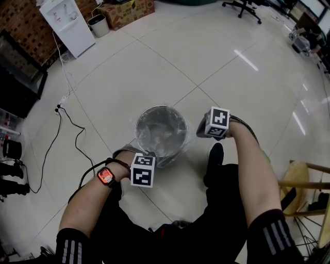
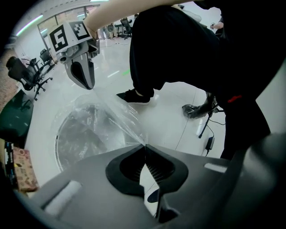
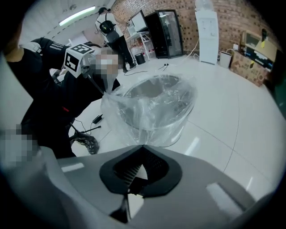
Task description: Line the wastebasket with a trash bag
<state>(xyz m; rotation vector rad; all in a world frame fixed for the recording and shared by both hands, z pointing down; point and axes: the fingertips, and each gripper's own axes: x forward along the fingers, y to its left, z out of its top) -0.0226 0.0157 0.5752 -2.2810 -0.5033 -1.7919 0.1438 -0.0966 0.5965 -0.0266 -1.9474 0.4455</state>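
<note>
A round metal wastebasket (image 1: 161, 131) stands on the white tiled floor in front of the person's feet. A clear trash bag (image 1: 154, 122) sits in and over it, and its film hangs loosely round the rim (image 3: 154, 105). My left gripper (image 1: 146, 157) is at the near left of the rim, and its jaws (image 2: 144, 145) are shut on a taut corner of the bag (image 2: 118, 118). My right gripper (image 1: 199, 133) is at the basket's right side and is shut on the bag's edge (image 3: 143, 145). In the left gripper view the film stretches up to the right gripper (image 2: 90, 87).
The person's black shoe (image 1: 214, 162) is just right of the basket. A power cable (image 1: 67, 124) trails over the floor at left. A wooden stool (image 1: 304, 180) stands at right. At the back are a white water dispenser (image 1: 67, 23), a small bin (image 1: 98, 25) and a cardboard box (image 1: 126, 11).
</note>
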